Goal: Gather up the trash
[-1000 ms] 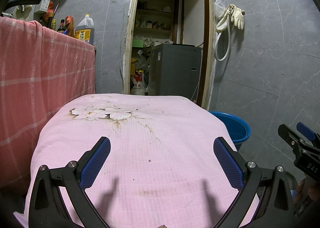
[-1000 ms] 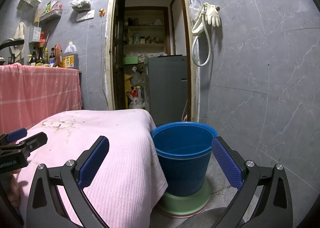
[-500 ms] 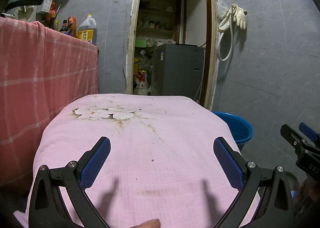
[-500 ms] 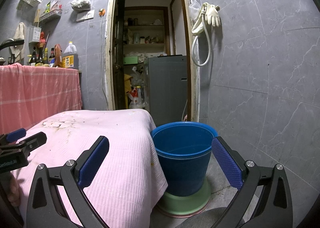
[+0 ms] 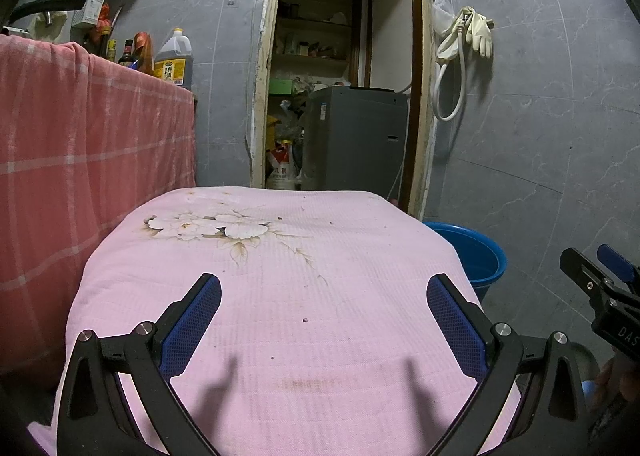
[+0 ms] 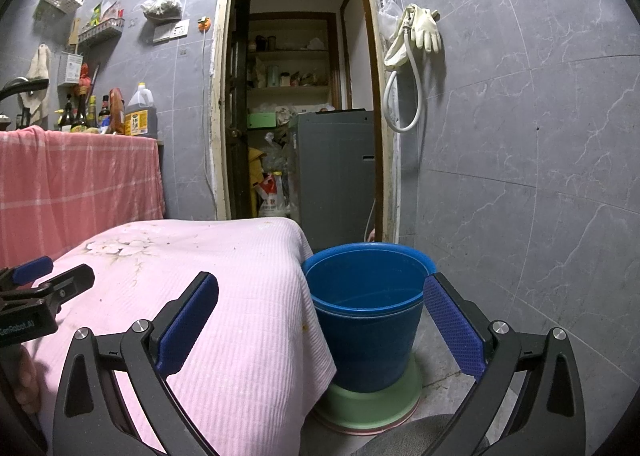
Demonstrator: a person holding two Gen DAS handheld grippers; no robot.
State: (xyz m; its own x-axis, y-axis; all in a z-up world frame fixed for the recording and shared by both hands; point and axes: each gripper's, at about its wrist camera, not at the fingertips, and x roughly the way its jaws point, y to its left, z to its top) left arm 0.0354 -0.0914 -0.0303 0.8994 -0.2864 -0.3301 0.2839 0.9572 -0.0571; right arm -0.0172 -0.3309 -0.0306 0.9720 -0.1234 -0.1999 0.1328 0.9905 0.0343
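Grey tiled wall at back, open doorway at 12 w/ grey appliance inside.

Pink-cloth surface fills the left wrist view; floral print at far end. Red plaid cloth hangs at 9–10.

Blue bucket on floor, just beside surface's right edge, on a green base. In right wrist view it sits dead ahead at 12, between the fingers' line of sight. Looks empty; bottom not fully seen.

Trash: only small crumbs on the cloth. One dark speck lies at 12 from left tongs, close ahead, no long axis to speak of. More specks near far edge. Left hand nearer to all of them; right is nearer bucket.

Left tongs: spread wide, nothing held, hovering over cloth, touching nothing visible. Right tongs: spread wide too, empty, off the surface's right edge.

Judgement: crumbs are tiny for pads this broad; pinch likely hard.
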